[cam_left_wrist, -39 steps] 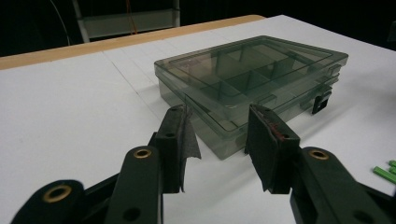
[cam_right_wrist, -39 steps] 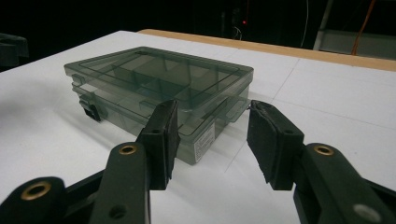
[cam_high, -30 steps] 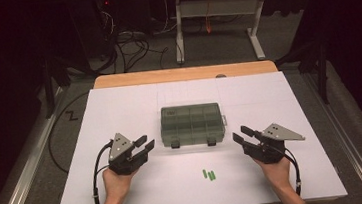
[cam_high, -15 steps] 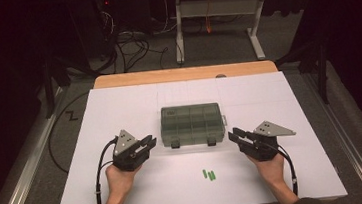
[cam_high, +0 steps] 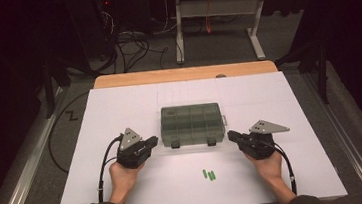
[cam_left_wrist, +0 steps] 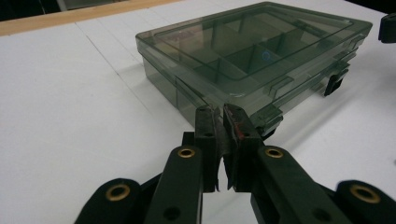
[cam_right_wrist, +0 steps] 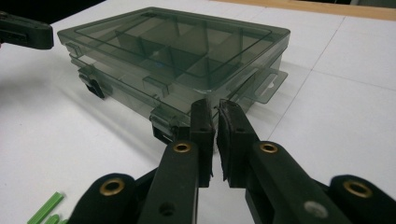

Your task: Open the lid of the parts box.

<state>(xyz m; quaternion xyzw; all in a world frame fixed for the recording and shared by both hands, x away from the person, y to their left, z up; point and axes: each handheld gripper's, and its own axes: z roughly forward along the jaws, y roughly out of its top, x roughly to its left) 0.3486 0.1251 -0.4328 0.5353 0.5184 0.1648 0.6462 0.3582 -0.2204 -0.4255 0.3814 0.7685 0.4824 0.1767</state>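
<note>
**A:** Left gripper sits low on the table, jaws brought together with nothing between them. In the left gripper view the two black pads are almost touching, and they have just been closing. The tips point at the near left latch of the box.

**B:** Same story on the other side. Right gripper has its jaws drawn together, empty, also just closed. In the right gripper view they aim at the near right latch.

**A:** And between the two tools sits the compartment box, smoky clear plastic, mid-table on the white sheet. Lid down flat, dividers visible through it, compartments look empty as far as I can tell.

**B:** Both front latches look snapped down. Neither tool is touching the box; each tip is just beside its near corner, one on each side.

**A:** Then, nearer the person, a few small green pieces lie loose on the sheet, well apart from the box and not gripped by anything.

**B:** So my read: this is the very start. Nothing opened, nothing loaded. The hands are lined up on the latches with closed tips, which suits flicking them open.

**A:** Agreed. What's left, I'd judge, is nearly everything: pop both latches, lift the lid, pick up the green pieces, drop them into a compartment, perhaps close up.
</note>
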